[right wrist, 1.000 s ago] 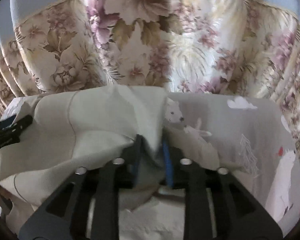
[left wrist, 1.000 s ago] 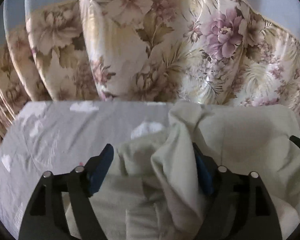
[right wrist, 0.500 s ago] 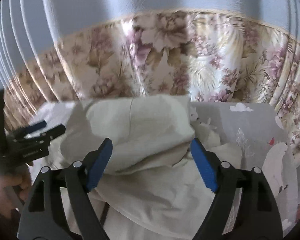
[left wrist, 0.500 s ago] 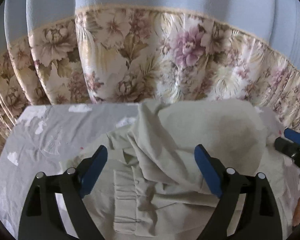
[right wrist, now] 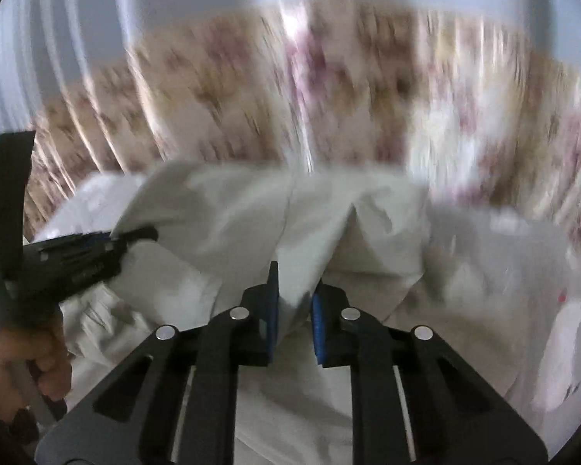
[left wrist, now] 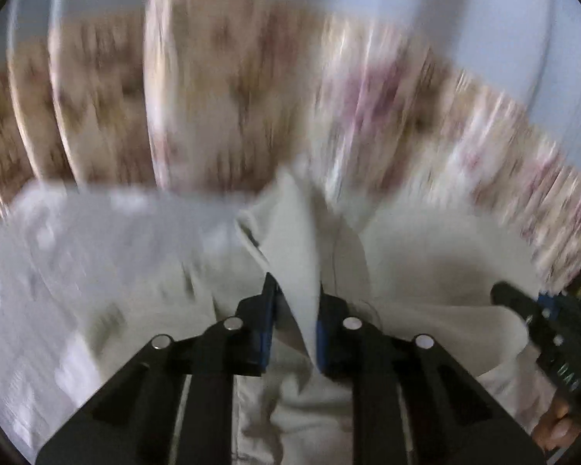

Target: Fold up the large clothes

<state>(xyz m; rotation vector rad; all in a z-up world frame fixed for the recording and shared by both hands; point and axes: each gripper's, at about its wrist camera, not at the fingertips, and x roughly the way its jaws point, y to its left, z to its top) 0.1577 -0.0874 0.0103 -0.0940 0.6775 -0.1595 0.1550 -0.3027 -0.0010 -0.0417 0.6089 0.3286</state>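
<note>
The left tongs are closing on a raised fold of the pale cream garment; the cloth stands up between the blue pads in a narrow ridge and the pads press it from both sides. In the right wrist view the right tongs are closing too, with another fold of the same garment pinched between their blue pads.

The garment lies bunched on a bed covered with a grey sheet that carries white cloud-like patches. It sits toward the middle of the bed, rumpled, with both pinched folds pulled up from the rest of the heap. From the left wrist view the cloth spreads to the right and below the tongs, while bare sheet shows to the left. From the right wrist view the cloth fills the centre and left, and bare sheet shows on the right with a small red mark on it.

Behind the bed hangs a floral curtain in cream, tan and mauve, with a plain pale blue band above it. Both views are heavily smeared by motion.

Each tool shows in the other's view: the right one at the far right edge of the left view, the left one at the left edge of the right view, held by a hand
</note>
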